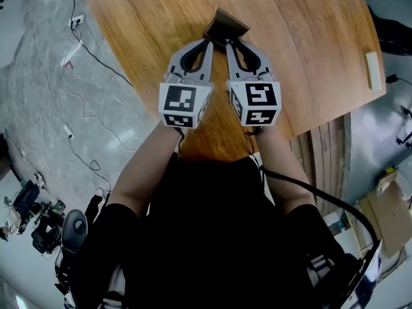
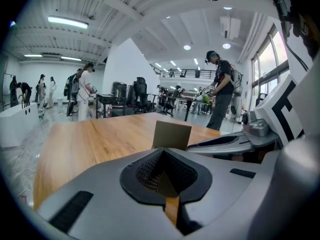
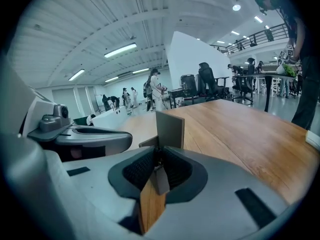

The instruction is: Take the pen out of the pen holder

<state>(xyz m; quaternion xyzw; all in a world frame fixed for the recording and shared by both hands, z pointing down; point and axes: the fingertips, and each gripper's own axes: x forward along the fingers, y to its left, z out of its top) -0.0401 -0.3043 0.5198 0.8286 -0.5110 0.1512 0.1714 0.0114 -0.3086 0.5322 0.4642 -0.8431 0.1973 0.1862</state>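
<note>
A brown square pen holder [image 1: 226, 26] stands on the wooden table [image 1: 302, 50], just past both grippers' tips. I make out no pen in it from any view. My left gripper [image 1: 210, 42] is shut, with its tips just short of the holder's near left side. My right gripper [image 1: 229, 44] is shut too and lies alongside, with its tips at the holder's near wall. In the left gripper view the holder [image 2: 171, 135] rises behind the closed left gripper [image 2: 163, 151]. In the right gripper view the holder [image 3: 170, 128] stands right in front of the right gripper [image 3: 159, 155].
A small white block [image 1: 372, 70] lies near the table's right edge. The table's near edge runs just under the marker cubes. Cables [image 1: 77, 50] trail over the grey floor at the left. People and desks stand far off in the hall.
</note>
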